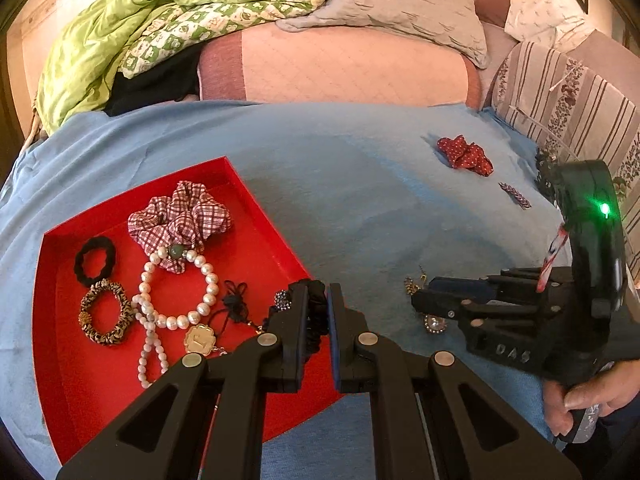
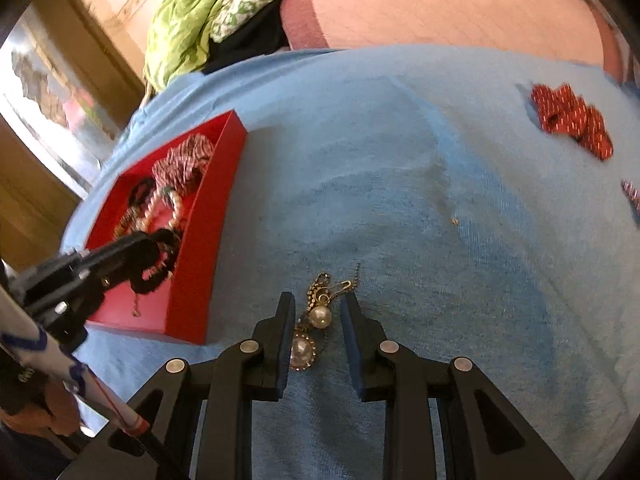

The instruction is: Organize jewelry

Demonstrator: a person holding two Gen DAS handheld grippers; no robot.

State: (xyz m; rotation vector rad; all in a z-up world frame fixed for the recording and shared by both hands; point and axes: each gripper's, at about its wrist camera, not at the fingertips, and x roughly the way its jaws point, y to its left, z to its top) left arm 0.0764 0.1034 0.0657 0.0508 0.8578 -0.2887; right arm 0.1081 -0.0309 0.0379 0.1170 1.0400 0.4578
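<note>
A red tray (image 1: 60, 312) lies on the blue cloth and holds a checked scrunchie (image 1: 180, 216), a pearl bracelet (image 1: 180, 292), a black hair tie (image 1: 94, 260), a leopard hair tie (image 1: 105, 312) and a gold pendant (image 1: 199, 339). My left gripper (image 1: 319, 312) is shut on a black scrunchie (image 1: 318, 320) over the tray's right edge; it also shows in the right wrist view (image 2: 156, 264). My right gripper (image 2: 316, 320) is open, its fingers on either side of pearl-and-gold earrings (image 2: 316, 320) on the cloth. The tray also shows in the right wrist view (image 2: 208, 216).
A red dotted scrunchie (image 1: 466, 156) (image 2: 572, 120) and a small patterned hair clip (image 1: 516, 196) lie on the blue cloth (image 1: 340, 200) at the far right. A green quilt (image 1: 120, 40), grey pillow (image 1: 400, 0) and striped cushion (image 1: 568, 96) lie behind.
</note>
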